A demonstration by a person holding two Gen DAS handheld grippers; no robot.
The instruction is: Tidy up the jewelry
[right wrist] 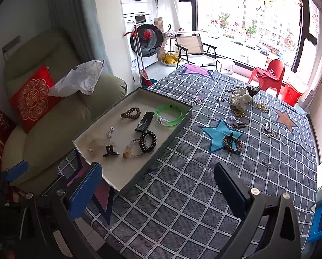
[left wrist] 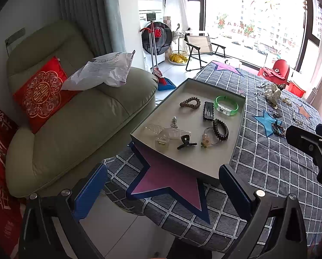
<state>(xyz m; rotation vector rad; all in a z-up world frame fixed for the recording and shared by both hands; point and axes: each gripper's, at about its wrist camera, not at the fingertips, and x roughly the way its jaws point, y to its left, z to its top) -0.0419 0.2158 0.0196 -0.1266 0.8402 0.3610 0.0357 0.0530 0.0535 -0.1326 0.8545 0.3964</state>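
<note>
Hovering over the near edge of the bench [right wrist: 182, 205], both tools hang spread wide w/ nothing between the fingers: left tool [left wrist: 163, 185] at the tray's near end, right tool [right wrist: 158, 185] over bare checked cloth just right of it.

Grey tray [right wrist: 126, 181] sits at 10 o'clock in the right wrist view, on the bench's left side. Inside it: green bangle [right wrist: 169, 115] at the far right corner, black hair clip [right wrist: 144, 121] beside it, brown coil tie [right wrist: 130, 112] toward 11, dark coil tie [right wrist: 147, 141] mid-tray touching a clear-bead tie [right wrist: 129, 150], small claw clip [right wrist: 110, 151] near 7, clear plastic pieces [right wrist: 96, 145] at the left wall.

Loose on the cloth, well apart from the tray: braided bracelet [right wrist: 232, 143] on the blue star at 1 o'clock, cream scrunchie [right wrist: 240, 100] farther off w/ small gold bits around it, too small to ID.

Green sofa [left wrist: 74, 118] w/ red cushion [left wrist: 41, 95] at 9 o'clock.
</note>
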